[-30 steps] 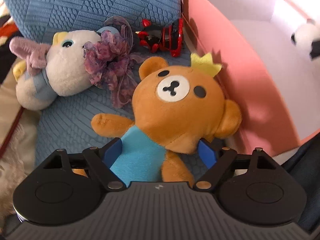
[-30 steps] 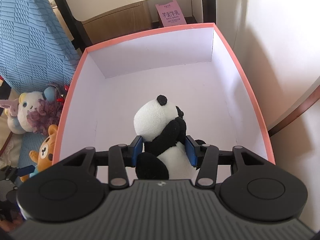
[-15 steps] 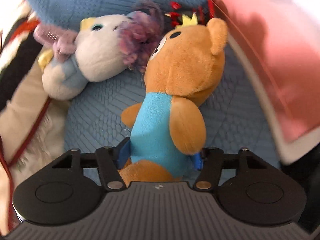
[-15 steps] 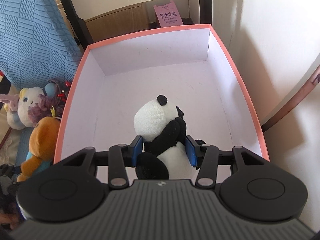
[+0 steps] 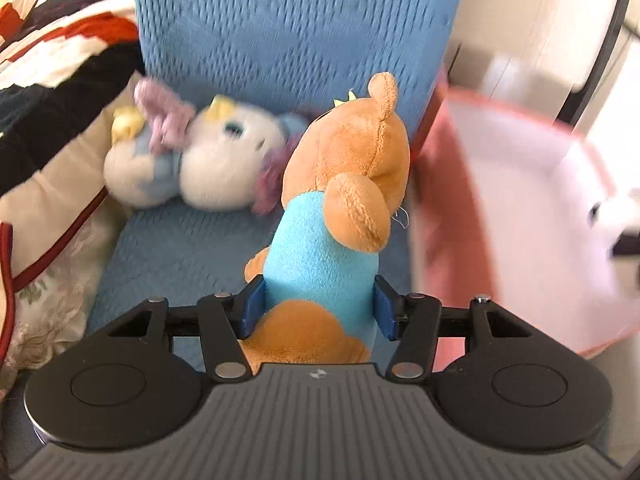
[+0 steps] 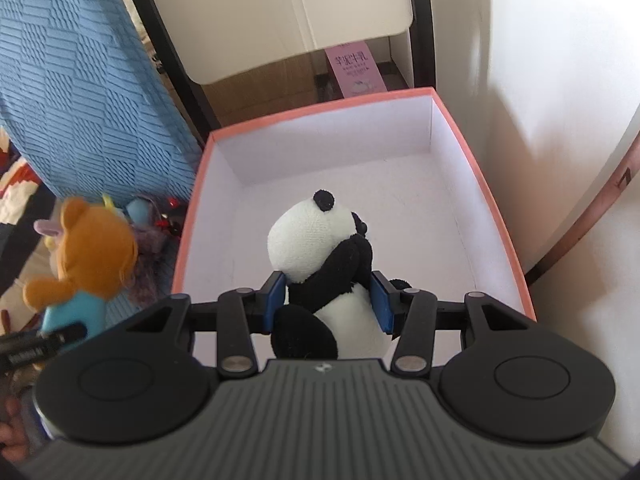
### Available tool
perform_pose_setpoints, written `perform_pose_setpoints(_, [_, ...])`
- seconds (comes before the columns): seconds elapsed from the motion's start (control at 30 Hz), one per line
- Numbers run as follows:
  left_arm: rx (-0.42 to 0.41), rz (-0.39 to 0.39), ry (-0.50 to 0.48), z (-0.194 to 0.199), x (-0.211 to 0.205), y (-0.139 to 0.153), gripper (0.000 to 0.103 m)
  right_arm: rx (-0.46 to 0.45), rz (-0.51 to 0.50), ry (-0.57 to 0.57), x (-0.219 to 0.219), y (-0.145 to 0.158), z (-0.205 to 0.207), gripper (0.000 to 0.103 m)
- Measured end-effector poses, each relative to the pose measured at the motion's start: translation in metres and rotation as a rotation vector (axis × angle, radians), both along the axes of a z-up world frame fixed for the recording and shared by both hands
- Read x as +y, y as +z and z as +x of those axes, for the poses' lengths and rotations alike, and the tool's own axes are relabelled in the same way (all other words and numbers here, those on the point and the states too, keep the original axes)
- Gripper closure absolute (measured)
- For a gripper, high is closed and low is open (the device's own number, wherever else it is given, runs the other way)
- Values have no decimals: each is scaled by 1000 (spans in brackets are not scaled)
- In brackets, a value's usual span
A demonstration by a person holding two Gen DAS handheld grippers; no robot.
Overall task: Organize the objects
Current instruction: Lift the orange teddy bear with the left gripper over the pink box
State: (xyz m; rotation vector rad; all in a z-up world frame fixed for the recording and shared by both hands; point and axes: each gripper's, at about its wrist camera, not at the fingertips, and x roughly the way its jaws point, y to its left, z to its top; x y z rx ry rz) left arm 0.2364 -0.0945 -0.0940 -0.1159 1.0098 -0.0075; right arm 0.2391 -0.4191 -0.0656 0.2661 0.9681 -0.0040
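Bear (image 5: 340, 216) sits clamped at its blue belly in your left gripper (image 5: 318, 306), jaws just closed, lifted off the blue cushion (image 5: 176, 248). Your right gripper (image 6: 326, 304) grips the panda (image 6: 320, 256) over the pink box (image 6: 504, 240); bear at nine o'clock.

A plush bear (image 5: 344, 184) with short, fuzzy orange pile wears a softer blue fleece body. A panda (image 6: 320, 256) is nubbly black and white plush. The box (image 6: 404, 100) looks like matt card, pink outside and smooth white inside. The cushion (image 5: 296, 28) is ribbed blue knit cloth. Both grippers (image 5: 318, 304) (image 6: 328, 300) are matt black plastic with ridged tops, shiny metal rivets and blue pads (image 5: 252, 306).
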Motion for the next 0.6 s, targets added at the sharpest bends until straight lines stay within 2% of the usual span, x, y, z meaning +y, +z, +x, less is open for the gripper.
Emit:
perform_pose_setpoints(0.17, [-89, -109, 0, 11, -29, 41, 42, -23, 13, -4, -7, 8, -1, 54])
perform_pose_setpoints(0.3, [-122, -183, -24, 25, -58, 60, 42, -37, 16, -24, -18, 9, -3, 54])
perform_pose_setpoints(0.43, [-119, -194, -68, 39, -95, 61, 42, -36, 5, -48, -32, 3, -3, 54])
perform_pose_setpoints(0.6, [-80, -219, -123, 48, -134, 41, 42, 6, 1, -80, -51, -19, 1, 54])
